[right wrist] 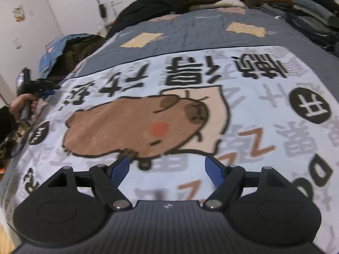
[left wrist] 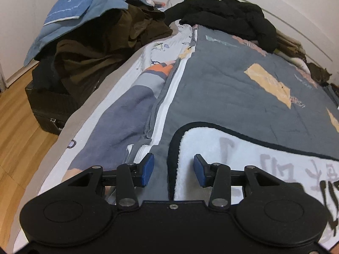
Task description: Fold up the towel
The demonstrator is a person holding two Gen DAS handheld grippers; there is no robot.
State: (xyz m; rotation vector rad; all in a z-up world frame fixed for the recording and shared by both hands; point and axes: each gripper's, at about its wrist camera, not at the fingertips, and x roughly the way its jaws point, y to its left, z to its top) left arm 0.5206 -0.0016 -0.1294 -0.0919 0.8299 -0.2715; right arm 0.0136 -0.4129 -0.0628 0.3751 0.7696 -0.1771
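A white towel (right wrist: 190, 97) with a brown capybara picture, black characters and a dark border lies spread flat on the grey quilt. In the left wrist view its rounded left corner (left wrist: 182, 139) lies just ahead of my left gripper (left wrist: 173, 169), which is open, its blue pads straddling the dark border without touching it. My right gripper (right wrist: 167, 169) is open low over the towel's near edge, below the capybara. The left gripper (right wrist: 40, 89), held by a hand, also shows at the towel's left end in the right wrist view.
The grey patchwork quilt (left wrist: 233, 84) covers the bed. Black clothes (left wrist: 228, 14) lie at its far end. Olive and blue garments (left wrist: 89, 48) are heaped on a dark case left of the bed, above wooden floor (left wrist: 19, 127). Folded clothes (right wrist: 311, 10) are stacked at far right.
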